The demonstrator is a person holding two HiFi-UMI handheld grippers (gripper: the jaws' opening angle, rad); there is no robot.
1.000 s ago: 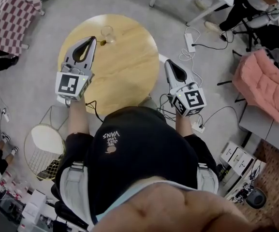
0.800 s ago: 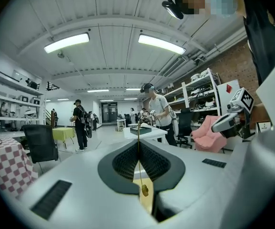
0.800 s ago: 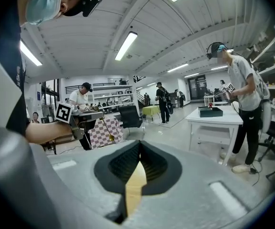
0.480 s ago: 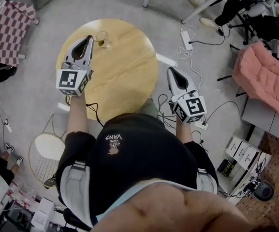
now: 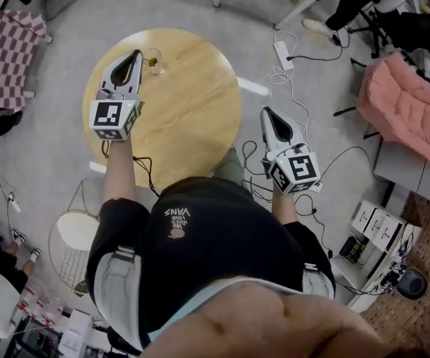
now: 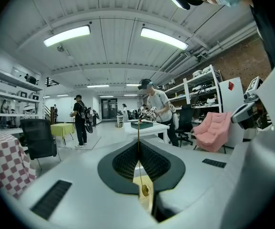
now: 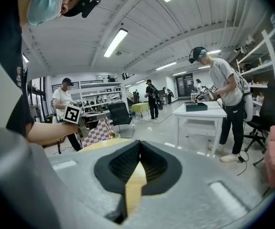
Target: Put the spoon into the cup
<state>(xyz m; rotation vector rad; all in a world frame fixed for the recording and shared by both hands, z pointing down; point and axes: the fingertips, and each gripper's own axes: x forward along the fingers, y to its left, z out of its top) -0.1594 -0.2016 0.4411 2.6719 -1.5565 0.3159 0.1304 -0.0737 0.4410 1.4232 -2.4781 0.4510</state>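
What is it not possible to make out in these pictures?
1. Spoon: in the left gripper view, most of its length is hidden between the shut jaws of the left gripper.
2. Cup: in the head view, it is too small to tell if the spoon reaches inside.

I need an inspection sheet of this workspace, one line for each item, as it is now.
Surface: round wooden table, mostly bare.
Job's things: glass cup near the table's far edge; spoon held bowl down.
Clutter: nothing seen.
Grippers: left gripper shut on the spoon beside the cup; right gripper shut, empty, off the table.
Cables: power strip and cords on the floor.
Surroundings: pink chair, checkered cloth.
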